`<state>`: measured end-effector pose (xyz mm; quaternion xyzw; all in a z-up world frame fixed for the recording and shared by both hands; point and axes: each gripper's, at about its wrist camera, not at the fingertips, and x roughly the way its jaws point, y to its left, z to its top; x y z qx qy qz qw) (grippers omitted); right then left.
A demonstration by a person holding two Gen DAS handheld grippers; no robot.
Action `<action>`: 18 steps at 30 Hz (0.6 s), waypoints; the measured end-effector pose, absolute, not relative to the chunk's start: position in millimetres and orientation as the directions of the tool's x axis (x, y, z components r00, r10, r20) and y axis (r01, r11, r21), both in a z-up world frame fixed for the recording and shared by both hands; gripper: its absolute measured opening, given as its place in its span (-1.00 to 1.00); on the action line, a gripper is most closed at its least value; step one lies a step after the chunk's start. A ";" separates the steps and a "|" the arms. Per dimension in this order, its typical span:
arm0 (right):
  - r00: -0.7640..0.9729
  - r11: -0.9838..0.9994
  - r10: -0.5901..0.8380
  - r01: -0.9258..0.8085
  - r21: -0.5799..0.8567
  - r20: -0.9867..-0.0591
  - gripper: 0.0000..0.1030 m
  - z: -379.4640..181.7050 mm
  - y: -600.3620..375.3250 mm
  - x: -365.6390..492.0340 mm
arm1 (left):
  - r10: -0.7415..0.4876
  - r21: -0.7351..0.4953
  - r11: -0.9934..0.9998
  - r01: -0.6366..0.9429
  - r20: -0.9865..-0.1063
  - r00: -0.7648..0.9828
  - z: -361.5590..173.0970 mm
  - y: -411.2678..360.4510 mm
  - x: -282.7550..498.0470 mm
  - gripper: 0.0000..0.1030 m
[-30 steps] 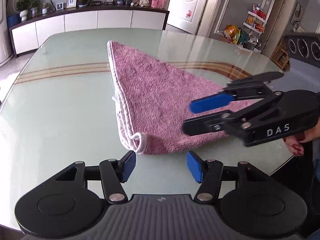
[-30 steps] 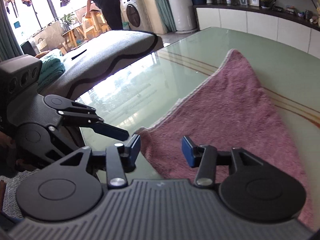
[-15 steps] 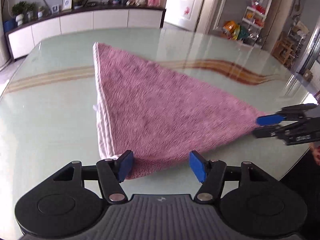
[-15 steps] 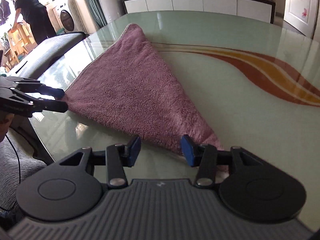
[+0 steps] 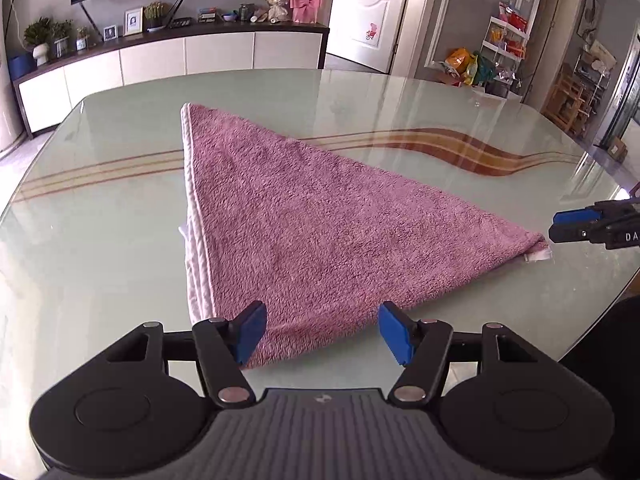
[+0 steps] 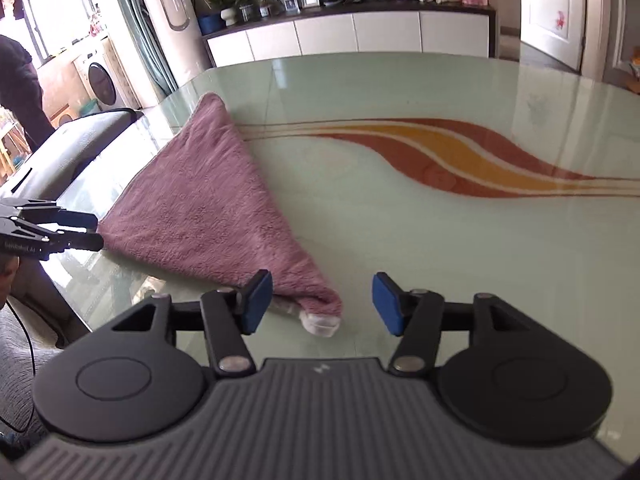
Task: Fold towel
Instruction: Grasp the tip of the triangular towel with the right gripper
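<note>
Glass-topped desk (image 5: 100, 240), pale green with a wavy brown and orange stripe across it; white sideboard (image 5: 160, 60) with plants and frames along the far wall, white door (image 5: 368, 12) to its right. Washing machine (image 6: 102, 84) and a person in dark clothes (image 6: 18, 92) at far left in the right wrist view.

Towel (image 5: 320, 232): pink, folded into a triangle, lying flat on the desk, white hem (image 5: 191, 216) along its left edge in my left wrist view. One tip points at the sideboard, one sits near me, one out to the right.

My left hand-held gripper (image 5: 322, 334) hangs at the near corner, jaws well apart, blue pads either side of the towel edge with cloth between them but not pinched. From the right wrist view I see it again (image 6: 94, 232) at the left, tips just at the towel's corner; cannot tell if they touch.

My right hand-held gripper (image 6: 322, 304) sits over the other tip, jaws have just been opening, the corner with its white tag (image 6: 320, 324) lying loose between the pads, nearer the left one, not gripped. In the left wrist view it shows (image 5: 554, 226) at the right edge, just beside that tip.
</note>
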<state>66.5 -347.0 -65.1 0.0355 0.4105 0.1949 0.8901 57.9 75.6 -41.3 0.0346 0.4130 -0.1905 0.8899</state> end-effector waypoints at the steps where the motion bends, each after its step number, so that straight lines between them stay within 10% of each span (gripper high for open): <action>1: 0.568 0.916 0.387 -0.323 0.236 -0.726 -0.02 -68.4 -346.0 72.5 | -0.304 -0.092 0.927 0.364 -0.754 0.582 -43.3 74.2 59.7 0.29; 10: 0.466 0.885 0.429 -0.390 0.255 -0.774 -0.56 -77.4 -334.5 82.8 | -0.259 -0.060 0.936 0.347 -0.784 0.564 -57.4 74.3 67.8 0.29; 18: 0.454 0.881 0.424 -0.409 0.240 -0.783 -0.35 -75.9 -333.5 78.7 | -0.260 -0.035 0.926 0.375 -0.780 0.569 -59.8 73.5 63.8 0.33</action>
